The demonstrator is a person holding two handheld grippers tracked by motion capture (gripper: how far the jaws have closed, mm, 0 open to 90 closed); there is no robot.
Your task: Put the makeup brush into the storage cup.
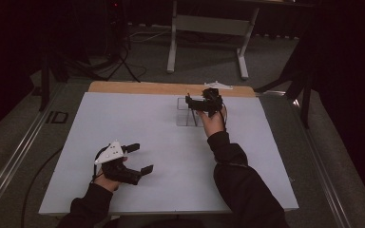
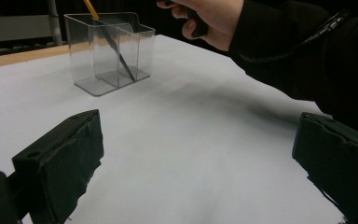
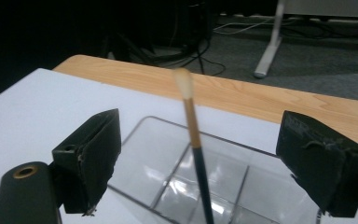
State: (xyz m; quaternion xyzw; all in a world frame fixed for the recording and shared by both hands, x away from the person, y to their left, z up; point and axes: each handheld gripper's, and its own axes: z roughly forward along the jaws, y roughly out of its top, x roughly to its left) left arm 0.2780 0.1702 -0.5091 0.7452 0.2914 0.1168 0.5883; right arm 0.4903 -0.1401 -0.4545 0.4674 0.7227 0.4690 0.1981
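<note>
White table top – wooden edge behind.

Dim, grainy frames (edges perhaps blurred); soft shadows.

Divided organizer is set on the table, toward its far edge, right of centre. A brush is stood tilted inside a compartment, tip up, bristle end above the rim. Right gripper is held just above the organizer, jaws either side of the brush, clear of it. Left gripper is positioned near the front-left, well apart from the organizer.
</note>
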